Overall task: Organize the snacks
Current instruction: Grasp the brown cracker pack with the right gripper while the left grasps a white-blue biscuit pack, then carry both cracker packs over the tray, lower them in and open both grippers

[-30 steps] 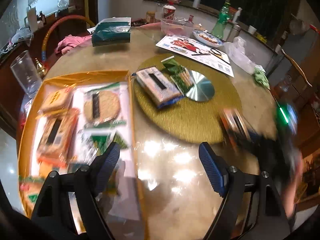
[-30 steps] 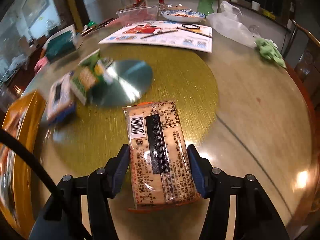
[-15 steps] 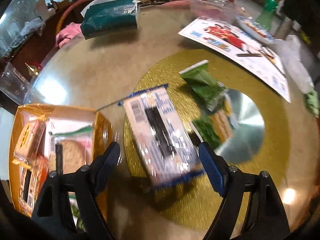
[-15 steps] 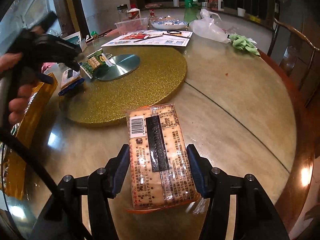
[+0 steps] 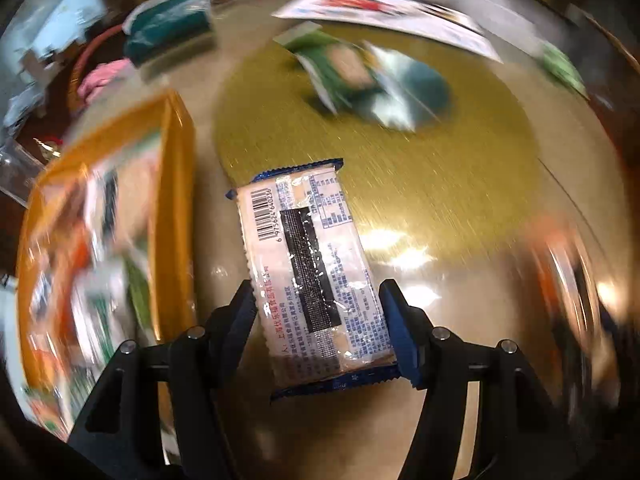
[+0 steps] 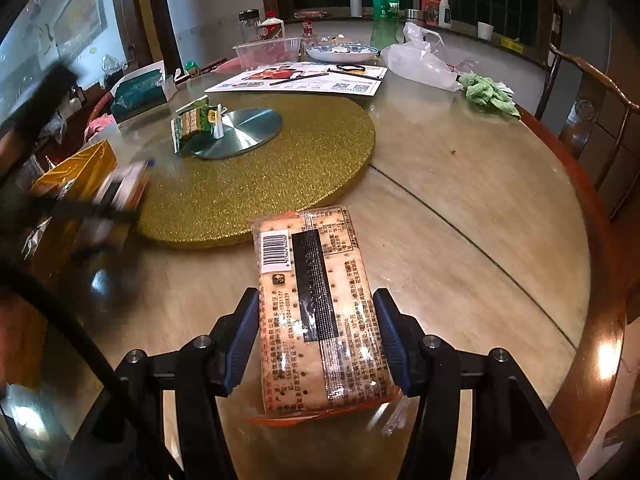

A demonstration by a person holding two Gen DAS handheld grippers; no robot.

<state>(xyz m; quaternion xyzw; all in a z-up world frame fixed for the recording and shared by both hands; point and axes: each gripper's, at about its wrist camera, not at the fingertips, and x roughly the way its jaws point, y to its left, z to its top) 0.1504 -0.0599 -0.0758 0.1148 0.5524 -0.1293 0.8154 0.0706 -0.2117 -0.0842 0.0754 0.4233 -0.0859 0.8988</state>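
Observation:
In the left wrist view my left gripper (image 5: 318, 304) is closing on a blue-edged cracker pack (image 5: 308, 256); both blue pads touch its long sides. The pack hangs over the table just right of the orange snack box (image 5: 176, 184), which holds several packets. In the right wrist view my right gripper (image 6: 316, 316) is shut on an orange-edged cracker pack (image 6: 308, 264), held above the table in front of the gold turntable mat (image 6: 300, 168). Green snack packs (image 6: 196, 120) lie on the mat by its silver disc (image 6: 244, 128). The left gripper shows there only as a blur at the left edge.
A printed poster (image 6: 304, 78), a clear tub (image 6: 266, 52), a plate (image 6: 342, 52), a green bottle (image 6: 384, 12), a white plastic bag (image 6: 420, 64) and a green cloth (image 6: 488, 94) crowd the far side. A teal tissue pack (image 6: 138, 92) lies left. A wooden chair (image 6: 592, 112) stands at the right rim.
My left gripper came down over the blue cracker pack on the mat, closed on it and carried it toward the orange box. My right gripper drew the orange pack back off the mat, then held still.

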